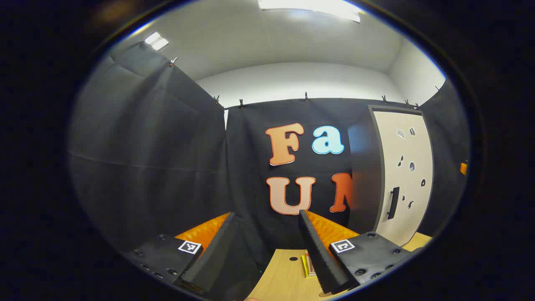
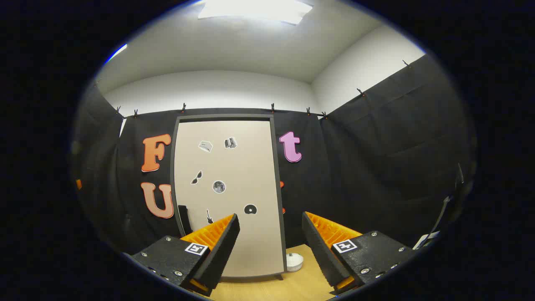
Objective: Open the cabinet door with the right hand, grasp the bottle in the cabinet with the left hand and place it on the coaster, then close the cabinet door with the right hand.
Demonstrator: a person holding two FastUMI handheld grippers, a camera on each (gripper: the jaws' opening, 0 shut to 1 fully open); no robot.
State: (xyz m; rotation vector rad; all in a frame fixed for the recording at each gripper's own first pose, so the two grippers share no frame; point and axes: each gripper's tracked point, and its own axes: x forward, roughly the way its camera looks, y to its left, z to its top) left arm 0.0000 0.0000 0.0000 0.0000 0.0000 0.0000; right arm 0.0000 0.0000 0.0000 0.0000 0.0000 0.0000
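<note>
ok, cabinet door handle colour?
Black, on a beige door with a dark frame. The handle shows best in the right gripper view.

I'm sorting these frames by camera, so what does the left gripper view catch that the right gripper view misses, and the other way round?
Left gripper view: a yellow and pink object lies on the wooden table between the open fingers of the left claw, with a small dark hole in the tabletop beside it.

Right gripper view: a small white round object sits on the table at the cabinet's lower right corner, ahead of the open right claw.

Both: the closed cabinet door with its stickers and dark handle, and the light wooden table.
</note>
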